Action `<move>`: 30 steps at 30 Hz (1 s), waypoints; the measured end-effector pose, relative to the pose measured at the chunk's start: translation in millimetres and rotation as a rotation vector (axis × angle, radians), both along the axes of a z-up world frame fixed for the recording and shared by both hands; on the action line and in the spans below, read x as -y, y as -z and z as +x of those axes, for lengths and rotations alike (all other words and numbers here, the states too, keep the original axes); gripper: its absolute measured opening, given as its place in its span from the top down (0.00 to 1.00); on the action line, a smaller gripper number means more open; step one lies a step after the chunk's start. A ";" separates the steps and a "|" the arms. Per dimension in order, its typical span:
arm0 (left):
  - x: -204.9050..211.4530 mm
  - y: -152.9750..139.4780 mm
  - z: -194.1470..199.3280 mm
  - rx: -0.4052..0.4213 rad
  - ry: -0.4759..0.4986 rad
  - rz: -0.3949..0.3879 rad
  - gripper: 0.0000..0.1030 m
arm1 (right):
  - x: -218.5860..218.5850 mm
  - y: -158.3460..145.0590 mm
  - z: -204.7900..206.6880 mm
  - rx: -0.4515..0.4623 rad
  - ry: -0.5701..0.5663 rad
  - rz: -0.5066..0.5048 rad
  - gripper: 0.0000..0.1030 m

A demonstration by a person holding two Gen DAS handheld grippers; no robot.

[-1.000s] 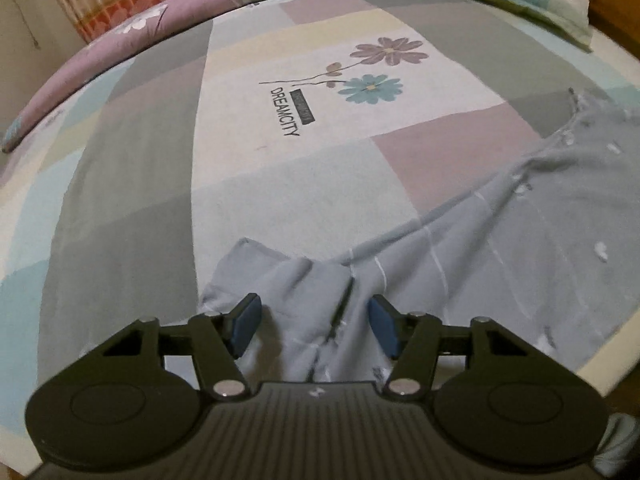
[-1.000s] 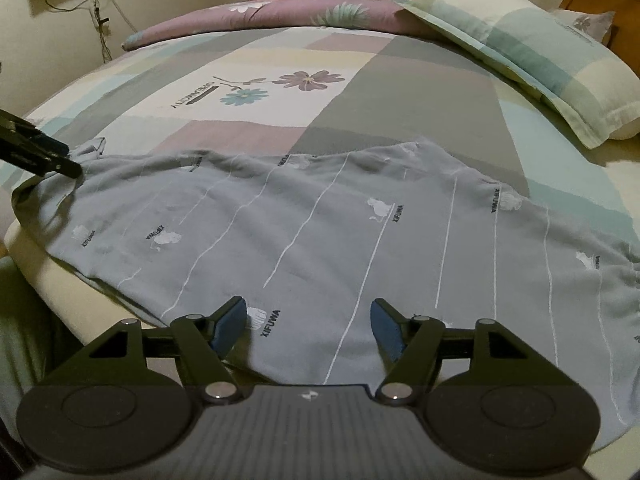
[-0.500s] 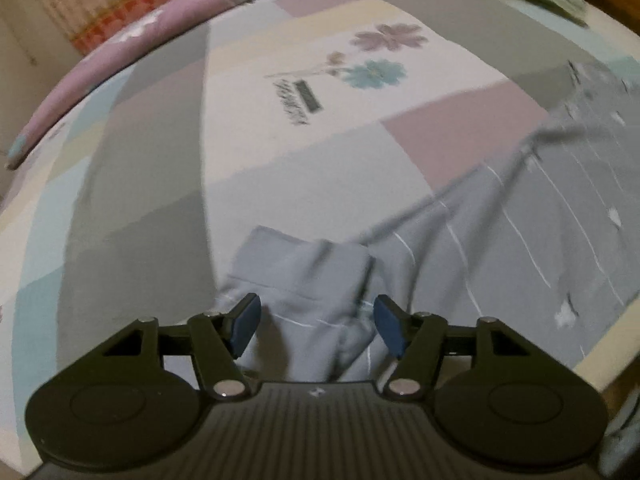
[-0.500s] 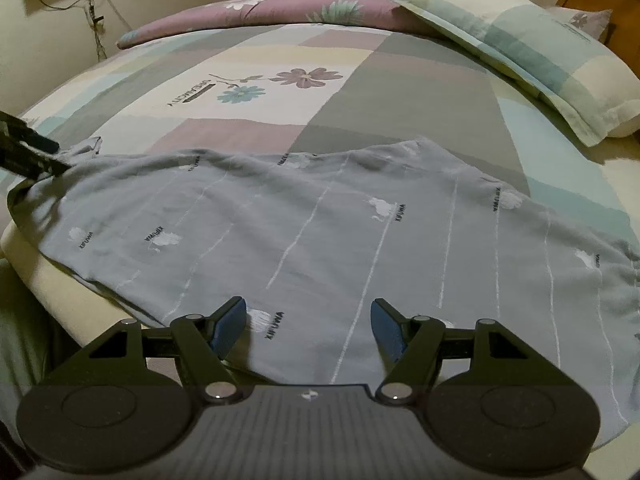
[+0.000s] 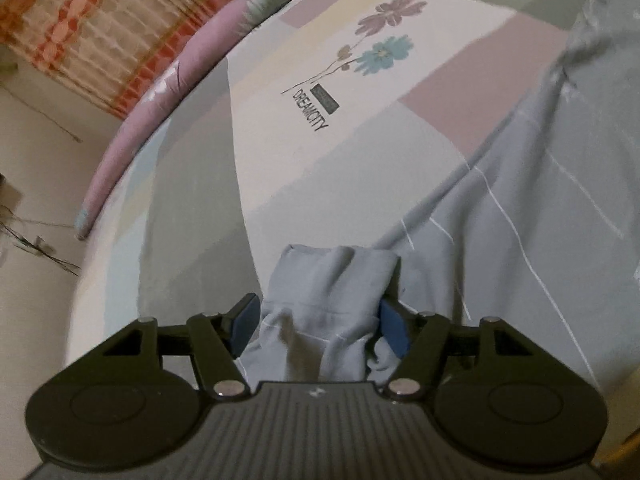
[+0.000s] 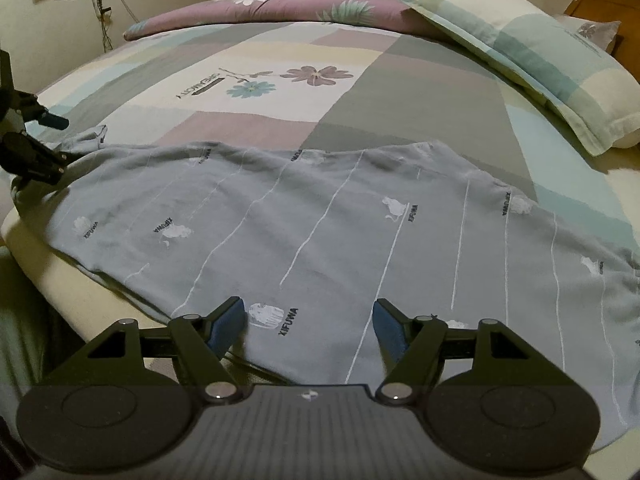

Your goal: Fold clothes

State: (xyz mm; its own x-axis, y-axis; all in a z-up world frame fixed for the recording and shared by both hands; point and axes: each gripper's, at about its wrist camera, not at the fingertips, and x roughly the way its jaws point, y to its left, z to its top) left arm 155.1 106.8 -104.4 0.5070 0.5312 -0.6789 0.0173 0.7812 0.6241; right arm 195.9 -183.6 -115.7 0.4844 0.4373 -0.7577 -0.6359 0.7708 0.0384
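Grey striped pyjama trousers (image 6: 340, 220) lie spread across a patchwork bedsheet (image 6: 400, 108) near the bed's edge. The left gripper (image 5: 318, 322) has its jaws spread around a bunched trouser end (image 5: 328, 280), pads flanking the cloth. The right gripper (image 6: 306, 322) hovers with jaws wide apart over the fabric.

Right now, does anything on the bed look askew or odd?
The gray garment lies crooked, its near edge hanging over the bed side. Its end is bunched between the open left gripper fingers. No damage visible.
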 end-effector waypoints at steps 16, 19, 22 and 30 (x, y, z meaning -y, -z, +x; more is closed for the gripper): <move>30.6 33.9 12.9 -0.038 0.011 0.206 0.88 | 3.0 1.6 -2.3 -0.002 -0.009 0.031 0.19; 21.4 17.4 6.5 -0.012 -0.006 0.090 0.93 | 3.9 1.3 -2.5 -0.001 -0.014 0.031 0.19; 3.5 -7.2 -5.1 0.032 -0.040 -0.056 0.93 | 6.0 0.0 -1.3 -0.003 -0.007 0.039 0.19; -62.8 -61.9 -44.2 0.179 -0.140 -0.200 0.93 | 4.5 -10.5 1.8 0.018 -0.005 0.044 0.19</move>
